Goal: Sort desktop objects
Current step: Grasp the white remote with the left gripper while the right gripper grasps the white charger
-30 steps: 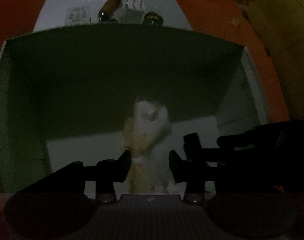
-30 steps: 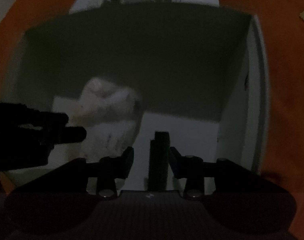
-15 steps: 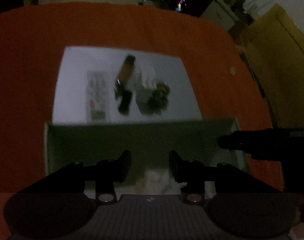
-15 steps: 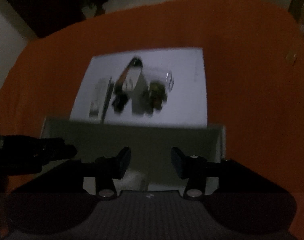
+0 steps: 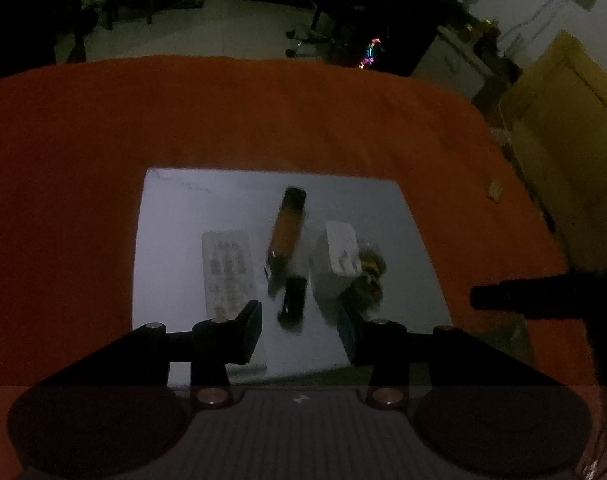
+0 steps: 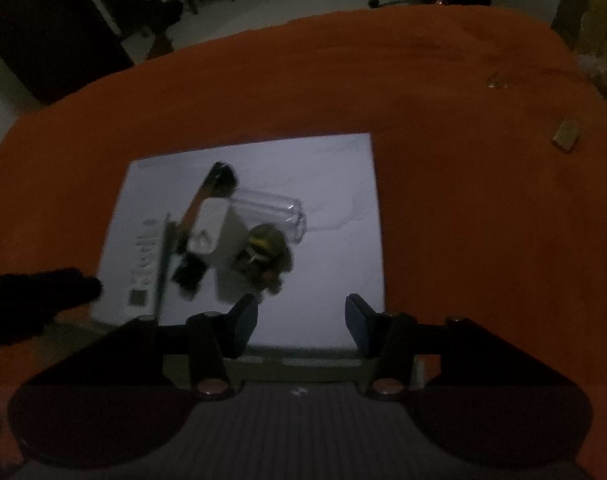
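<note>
1. While you hold both tools above the orange cloth (image 5: 263, 120), your left gripper (image 5: 299, 326) has its fingers spread wide with nothing between them.
2. Your right gripper (image 6: 301, 322) is the same: fingers spread, gap bare.
3. Ahead of both lies the white sheet (image 5: 175, 216) on the cloth, and the clutter sits on it, bunched near the middle.
4. Leftmost is a flat printed card (image 5: 228, 270), lying just beyond your left gripper's left finger.
5. Next to it runs an amber tube with dark ends (image 5: 288, 236), long axis pointing away from you.
6. A white block (image 5: 341, 252) sits just right of the tube, close against it.
7. A small brownish-yellow lump (image 6: 265, 250) sits against the block; it's too dim to say what it is.
8. From the right camera you get a clear container (image 6: 271, 210) lying on its side behind that lump.
9. At the near edge of the sheet, a grey-green box rim (image 6: 303, 362) shows just under your right fingers.
10. The other tool's dark tip (image 5: 503, 298) pokes in from the right of the left view.
</note>
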Action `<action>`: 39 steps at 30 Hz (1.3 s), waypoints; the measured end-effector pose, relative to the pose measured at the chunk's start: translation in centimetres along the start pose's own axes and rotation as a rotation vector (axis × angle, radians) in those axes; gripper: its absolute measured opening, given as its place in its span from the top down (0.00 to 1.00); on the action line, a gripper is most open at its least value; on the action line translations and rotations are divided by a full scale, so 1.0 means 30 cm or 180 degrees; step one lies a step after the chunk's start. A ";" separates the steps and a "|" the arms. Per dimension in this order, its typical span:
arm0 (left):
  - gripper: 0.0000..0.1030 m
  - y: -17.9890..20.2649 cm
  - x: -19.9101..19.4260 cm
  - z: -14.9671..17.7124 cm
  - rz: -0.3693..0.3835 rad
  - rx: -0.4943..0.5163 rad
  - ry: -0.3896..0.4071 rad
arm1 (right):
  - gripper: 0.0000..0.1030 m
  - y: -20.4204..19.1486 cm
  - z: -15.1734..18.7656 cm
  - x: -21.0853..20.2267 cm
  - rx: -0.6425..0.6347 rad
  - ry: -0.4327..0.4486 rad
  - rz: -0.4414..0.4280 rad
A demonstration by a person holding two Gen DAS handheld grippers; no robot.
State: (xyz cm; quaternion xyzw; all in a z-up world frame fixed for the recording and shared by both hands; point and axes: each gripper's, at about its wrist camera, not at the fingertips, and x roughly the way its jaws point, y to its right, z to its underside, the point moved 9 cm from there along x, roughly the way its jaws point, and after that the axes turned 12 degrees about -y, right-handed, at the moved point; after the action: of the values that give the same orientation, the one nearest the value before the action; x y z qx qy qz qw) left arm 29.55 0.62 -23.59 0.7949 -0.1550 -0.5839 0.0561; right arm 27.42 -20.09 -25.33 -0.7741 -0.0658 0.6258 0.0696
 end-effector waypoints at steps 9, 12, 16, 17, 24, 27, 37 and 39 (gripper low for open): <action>0.64 -0.069 0.108 -0.079 -0.0143 -0.0143 -0.0165 | 0.49 0.071 -0.110 0.097 0.0127 -0.0066 0.0176; 0.64 -0.063 0.139 -0.092 -0.0188 -0.0096 -0.0225 | 0.47 0.062 -0.140 0.118 0.0101 -0.0056 0.0070; 0.63 -0.062 0.183 -0.111 -0.0230 -0.0083 -0.0305 | 0.46 0.032 -0.163 0.149 0.0042 -0.0078 -0.0014; 0.56 -0.068 0.193 -0.113 -0.0254 -0.0108 -0.0322 | 0.46 0.023 -0.166 0.156 0.0056 -0.0096 -0.0045; 0.53 -0.128 0.233 -0.110 -0.0307 -0.0300 -0.0358 | 0.38 -0.089 -0.194 0.168 -0.0115 -0.0151 -0.0227; 0.53 -0.153 0.251 -0.106 -0.0344 -0.0368 -0.0377 | 0.37 -0.142 -0.213 0.162 -0.0137 -0.0155 -0.0284; 0.53 -0.154 0.302 -0.080 -0.0413 -0.0392 -0.0475 | 0.37 -0.233 -0.229 0.240 -0.0058 -0.0276 -0.0334; 0.53 -0.152 0.303 -0.076 -0.0488 -0.0382 -0.0464 | 0.37 -0.242 -0.224 0.260 -0.0077 -0.0305 -0.0276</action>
State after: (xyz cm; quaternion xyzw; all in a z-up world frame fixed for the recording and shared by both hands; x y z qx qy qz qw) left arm 34.99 1.90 -32.39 0.7551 -0.0622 -0.6510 0.0474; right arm 35.50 -11.67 -30.04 -0.7405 -0.1101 0.6577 0.0840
